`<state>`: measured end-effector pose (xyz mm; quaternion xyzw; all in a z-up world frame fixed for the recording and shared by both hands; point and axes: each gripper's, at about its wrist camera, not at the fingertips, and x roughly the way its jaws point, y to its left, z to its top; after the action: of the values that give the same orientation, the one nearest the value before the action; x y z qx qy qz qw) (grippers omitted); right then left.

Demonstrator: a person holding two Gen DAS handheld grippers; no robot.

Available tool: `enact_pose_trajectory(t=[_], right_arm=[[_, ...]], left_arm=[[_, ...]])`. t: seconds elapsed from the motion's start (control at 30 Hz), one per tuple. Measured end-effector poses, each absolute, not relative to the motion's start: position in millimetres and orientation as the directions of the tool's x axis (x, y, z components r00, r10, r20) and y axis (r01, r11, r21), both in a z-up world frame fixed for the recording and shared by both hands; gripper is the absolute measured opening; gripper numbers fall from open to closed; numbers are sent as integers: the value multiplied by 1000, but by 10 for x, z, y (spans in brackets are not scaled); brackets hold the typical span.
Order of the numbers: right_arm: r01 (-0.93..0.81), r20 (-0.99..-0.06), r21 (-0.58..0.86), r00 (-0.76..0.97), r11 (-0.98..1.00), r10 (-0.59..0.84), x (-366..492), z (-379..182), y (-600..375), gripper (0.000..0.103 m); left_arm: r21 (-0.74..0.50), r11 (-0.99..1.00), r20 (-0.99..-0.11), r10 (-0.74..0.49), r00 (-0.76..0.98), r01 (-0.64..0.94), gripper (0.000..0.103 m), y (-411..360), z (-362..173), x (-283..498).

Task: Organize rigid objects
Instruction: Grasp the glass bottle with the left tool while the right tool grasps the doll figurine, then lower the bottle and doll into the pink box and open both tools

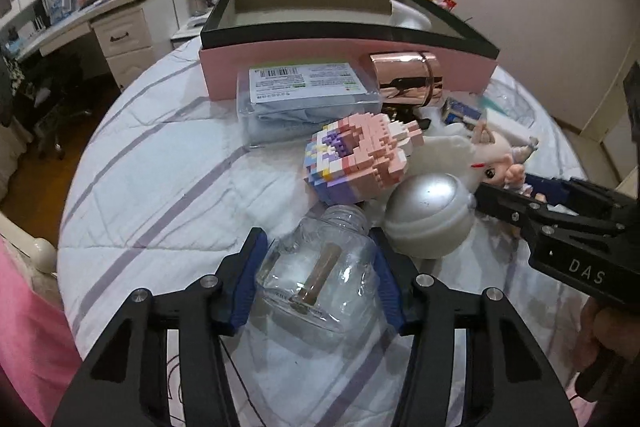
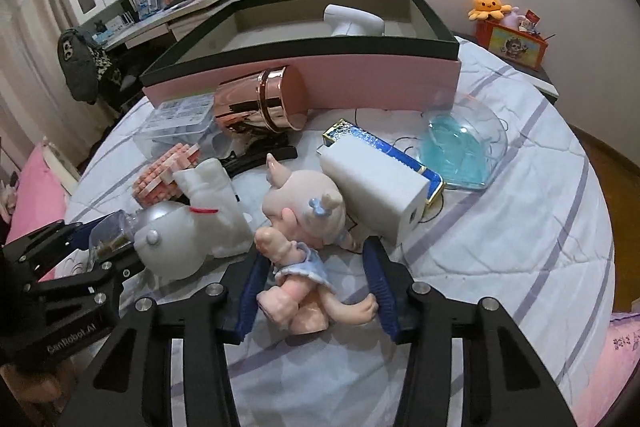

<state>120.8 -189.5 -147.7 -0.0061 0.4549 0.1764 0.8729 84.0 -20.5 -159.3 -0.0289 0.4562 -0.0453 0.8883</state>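
Observation:
A clear glass bottle (image 1: 320,267) lies on the striped quilt between the blue pads of my left gripper (image 1: 316,279), which press its two sides. In the right wrist view a pink doll in a blue dress (image 2: 300,215) lies on its back, and my right gripper (image 2: 318,287) is shut on its lower body and legs. A large pink box with a black rim (image 1: 344,63) stands open at the back of the bed, with a white object inside. The right gripper's fingers (image 1: 520,215) show beside a silver ball (image 1: 428,219).
Crowded around the grippers are a pink brick model (image 1: 360,155), a labelled clear plastic case (image 1: 304,99), a rose-gold cylinder (image 2: 260,99), a white block (image 2: 376,183), a blue gold-edged frame (image 2: 400,155), a clear dish (image 2: 460,147) and a white figure (image 2: 212,195). A desk stands far left.

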Motion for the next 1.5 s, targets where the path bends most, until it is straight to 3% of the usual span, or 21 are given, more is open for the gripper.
enact_pose_trajectory(t=[0.47, 0.93, 1.03, 1.5], right_arm=[[-323, -766, 222, 526, 920, 369, 1003, -1326, -2062, 48], [-365, -825, 150, 466, 919, 320, 1184, -1492, -1825, 50], [-396, -828, 118, 467, 911, 310, 1192, -1488, -1780, 42], [-409, -738, 210, 529, 888, 418, 1062, -1031, -1948, 41]], left_arm=[[-107, 993, -778, -115, 617, 50, 52, -96, -1395, 482], [-106, 993, -774, -117, 622, 54, 52, -120, -1359, 425], [-106, 993, -771, -114, 626, 50, 52, -108, -1345, 425], [-86, 995, -721, -99, 686, 52, 52, -105, -1021, 546]])
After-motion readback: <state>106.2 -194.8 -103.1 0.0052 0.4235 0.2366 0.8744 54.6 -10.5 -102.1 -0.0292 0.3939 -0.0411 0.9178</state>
